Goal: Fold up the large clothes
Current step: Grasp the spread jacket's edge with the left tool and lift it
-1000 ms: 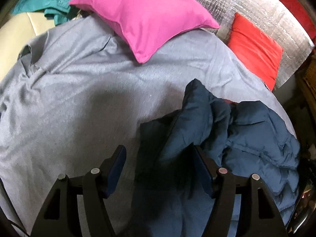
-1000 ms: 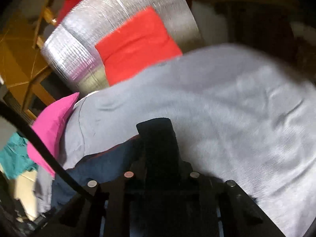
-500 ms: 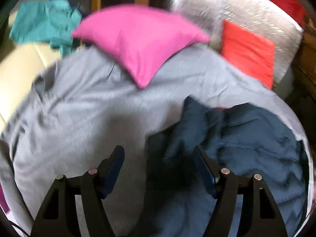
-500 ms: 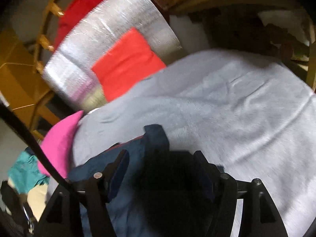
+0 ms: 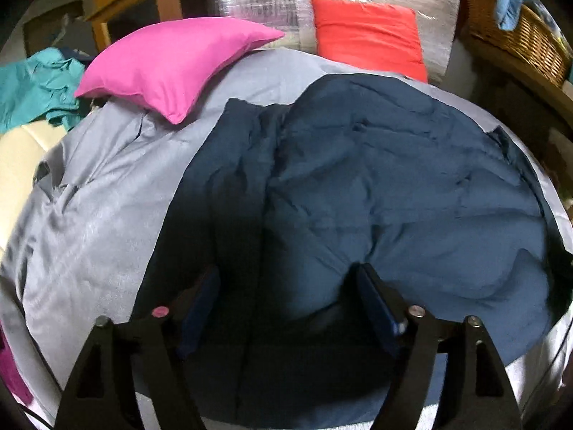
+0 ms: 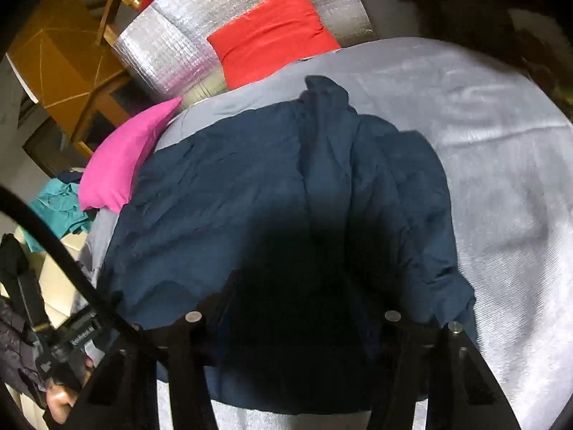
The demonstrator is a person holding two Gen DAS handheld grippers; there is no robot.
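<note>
We saw the grey sheet [image 5: 107, 197] under pink pillow [image 5: 172, 64] and navy jacket [image 5: 394, 179], now flatter than earlier, while our left gripper [image 5: 286, 286] and right gripper [image 6: 293, 308] gaped.

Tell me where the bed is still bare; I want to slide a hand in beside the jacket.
Bare grey sheet lies left of the navy jacket, below the pink pillow. Another bare stretch lies right of the jacket, below the red pillow. It is crowded at the head, by both pillows.

Left claw [image 5: 286, 286] has its 2 fingers spread wide; right claw [image 6: 293, 308] fingertips are lost in shadow.
</note>
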